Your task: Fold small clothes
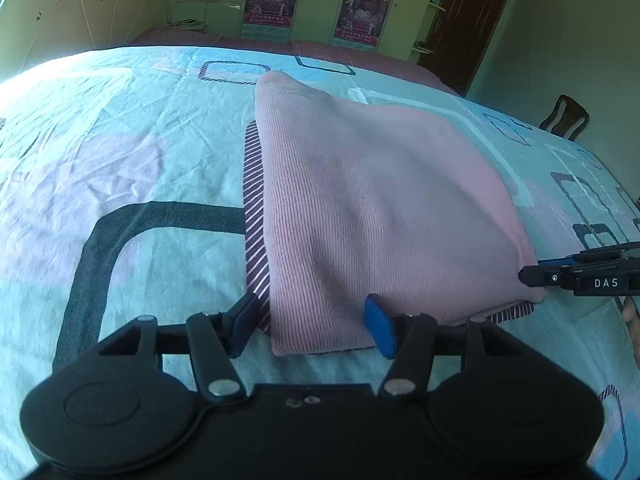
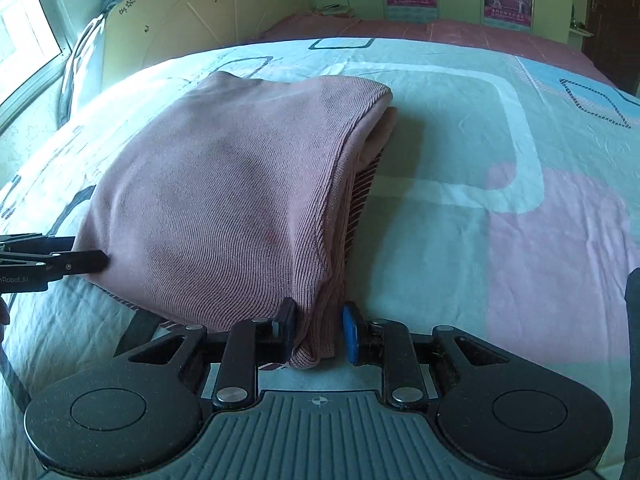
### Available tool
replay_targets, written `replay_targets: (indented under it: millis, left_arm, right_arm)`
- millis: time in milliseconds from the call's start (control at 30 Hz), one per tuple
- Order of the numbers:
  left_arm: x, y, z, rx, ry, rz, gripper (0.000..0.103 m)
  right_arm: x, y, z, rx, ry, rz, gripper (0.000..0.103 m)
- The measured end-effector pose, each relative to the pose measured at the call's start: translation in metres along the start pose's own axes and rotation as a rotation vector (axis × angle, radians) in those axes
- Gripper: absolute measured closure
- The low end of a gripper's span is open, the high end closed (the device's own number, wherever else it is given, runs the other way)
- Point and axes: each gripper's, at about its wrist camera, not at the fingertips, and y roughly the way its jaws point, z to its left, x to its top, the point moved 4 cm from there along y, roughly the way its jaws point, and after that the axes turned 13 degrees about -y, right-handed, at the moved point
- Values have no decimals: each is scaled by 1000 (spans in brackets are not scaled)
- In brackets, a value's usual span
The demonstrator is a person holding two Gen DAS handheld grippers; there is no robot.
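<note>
A pink ribbed garment point(image 1: 372, 208) lies folded on the bed, with a striped maroon layer point(image 1: 254, 216) showing along its left and near edges. My left gripper point(image 1: 310, 326) is open, its fingers standing either side of the garment's near left corner. My right gripper point(image 2: 318, 334) has the garment's near right corner point(image 2: 316, 344) between its fingers, partly open, not clamped. The same garment point(image 2: 224, 200) fills the right wrist view. Each gripper shows in the other's view: the right point(image 1: 532, 276) at the garment's right corner, the left point(image 2: 96, 262) at its left edge.
The bed sheet point(image 1: 120, 152) is pale blue with pink patches and dark rounded outlines. A headboard point(image 2: 192, 20) and a window point(image 2: 24, 28) are at the left. Green cupboards with posters point(image 1: 360, 12) stand behind the bed. A dark chair point(image 1: 566, 118) is at the right.
</note>
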Motion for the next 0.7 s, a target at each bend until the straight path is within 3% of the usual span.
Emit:
replay_targets:
  millis: [233, 267, 300, 333, 367, 400, 700]
  left_arm:
    - [-18, -14, -16, 86, -6, -4, 46]
    - [-21, -16, -20, 102, 14, -4, 41]
    - [-25, -17, -26, 132, 49, -9, 14]
    - [-31, -21, -33, 208, 89, -54, 4]
    - [-36, -24, -37, 252, 117, -92, 0]
    - [-42, -27, -42, 275, 154, -111, 1]
    - [-68, -65, -65, 263, 119, -141, 1]
  right_arm:
    - [-14, -12, 5, 17, -16, 32, 79]
    - [-16, -14, 6, 22, -15, 38, 79]
    - [-19, -17, 7, 22, -18, 40, 77]
    - [-22, -21, 8, 6, -21, 39, 70]
    - [-25, -24, 9, -23, -22, 30, 29]
    - [-29, -30, 8, -58, -29, 0, 1]
    - [-61, -71, 8, -102, 7, -78, 0]
